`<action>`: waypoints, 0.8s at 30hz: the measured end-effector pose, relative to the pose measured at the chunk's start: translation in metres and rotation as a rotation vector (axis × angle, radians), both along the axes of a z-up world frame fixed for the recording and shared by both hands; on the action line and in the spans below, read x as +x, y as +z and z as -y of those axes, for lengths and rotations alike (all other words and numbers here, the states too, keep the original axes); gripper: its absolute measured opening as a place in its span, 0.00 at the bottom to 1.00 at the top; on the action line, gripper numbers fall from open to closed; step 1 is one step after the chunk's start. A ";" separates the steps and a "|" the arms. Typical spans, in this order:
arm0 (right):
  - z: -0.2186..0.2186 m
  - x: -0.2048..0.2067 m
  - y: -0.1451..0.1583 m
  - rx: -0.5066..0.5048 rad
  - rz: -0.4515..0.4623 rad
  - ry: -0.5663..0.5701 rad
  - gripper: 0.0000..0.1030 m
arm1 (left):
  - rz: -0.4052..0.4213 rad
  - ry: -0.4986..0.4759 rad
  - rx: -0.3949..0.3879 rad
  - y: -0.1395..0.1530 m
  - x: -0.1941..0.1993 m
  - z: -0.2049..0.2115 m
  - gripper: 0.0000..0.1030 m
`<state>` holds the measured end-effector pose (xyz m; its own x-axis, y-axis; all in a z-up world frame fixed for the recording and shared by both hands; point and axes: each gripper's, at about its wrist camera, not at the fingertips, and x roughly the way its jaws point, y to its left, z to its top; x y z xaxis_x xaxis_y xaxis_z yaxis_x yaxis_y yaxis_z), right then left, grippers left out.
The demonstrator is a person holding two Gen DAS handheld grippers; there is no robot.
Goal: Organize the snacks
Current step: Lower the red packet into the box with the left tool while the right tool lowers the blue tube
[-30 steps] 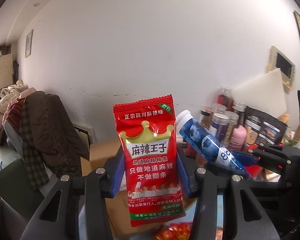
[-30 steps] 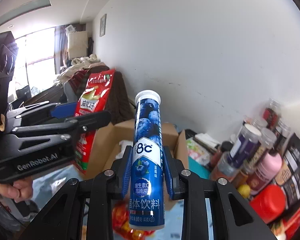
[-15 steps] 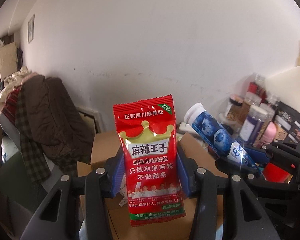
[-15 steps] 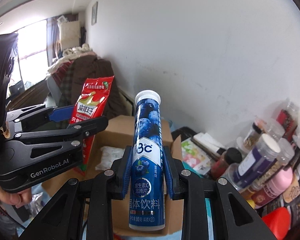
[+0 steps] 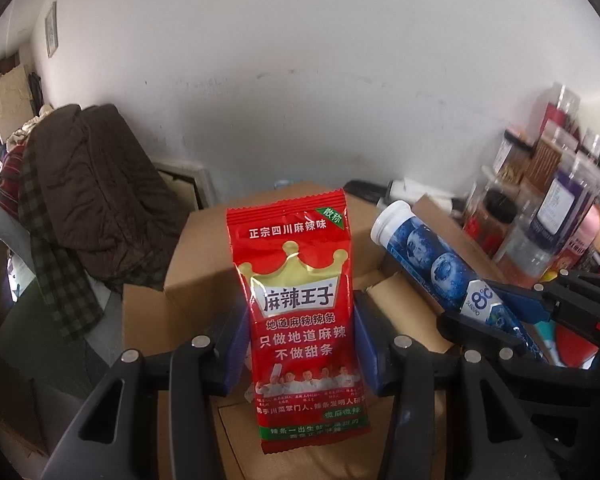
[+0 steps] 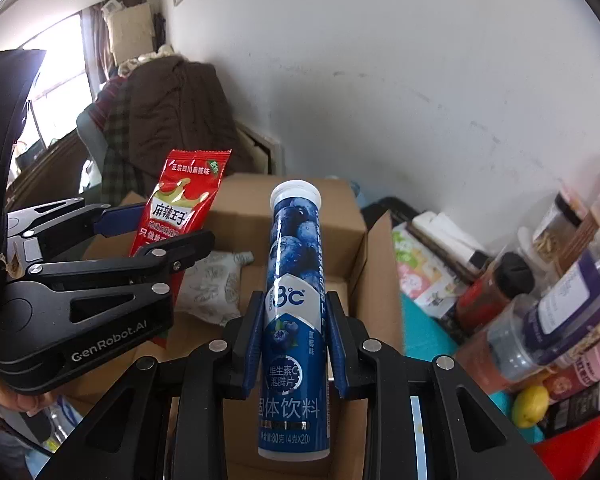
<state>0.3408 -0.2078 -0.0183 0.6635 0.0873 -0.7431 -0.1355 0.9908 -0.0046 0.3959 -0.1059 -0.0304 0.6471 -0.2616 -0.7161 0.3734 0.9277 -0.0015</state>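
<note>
Left wrist view looks straight onto the front of the red snack packet (image 5: 300, 320), which stands upright between the blue pads of the left gripper (image 5: 298, 344), its long axis vertical and its crimped top edge uppermost. The pads press on the packet's 2 side edges, so the jaws are clamped on it. Behind and below it sits an open cardboard box (image 5: 204, 256), and to the right the blue tube (image 5: 440, 268) shows only from the side, slanting with its white cap up and to the left, caught in the right gripper (image 5: 496, 320).

Right wrist view gives what that one lacks: the tube (image 6: 296, 300) face-on, its long axis upright along the fingers, white cap at the top and printed base at the bottom. The right gripper (image 6: 294, 340) is closed on the tube's middle, pads tight against both sides. Here the packet (image 6: 180, 208) is seen at an angle, leaning with its top toward the right, held in the left gripper (image 6: 156, 236), and part of a hand (image 6: 24, 398) shows beneath that gripper. This view also looks into the box (image 6: 376, 264), where a pale patterned pouch (image 6: 212, 288) lies on the bottom. Both held items hang above the box. Jars and bottles (image 6: 540, 312) crowd the right side on a teal surface (image 6: 424, 336), with a yellow lemon-shaped item (image 6: 530, 406) near the lower right.
</note>
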 end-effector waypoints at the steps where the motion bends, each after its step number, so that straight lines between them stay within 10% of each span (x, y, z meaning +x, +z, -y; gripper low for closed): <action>1: -0.001 0.001 -0.003 0.000 -0.010 0.001 0.28 | -0.010 0.000 0.008 -0.003 0.001 0.000 0.45; 24: 0.000 0.025 -0.037 -0.021 -0.132 -0.030 0.39 | -0.142 0.046 0.122 -0.041 0.022 0.000 0.47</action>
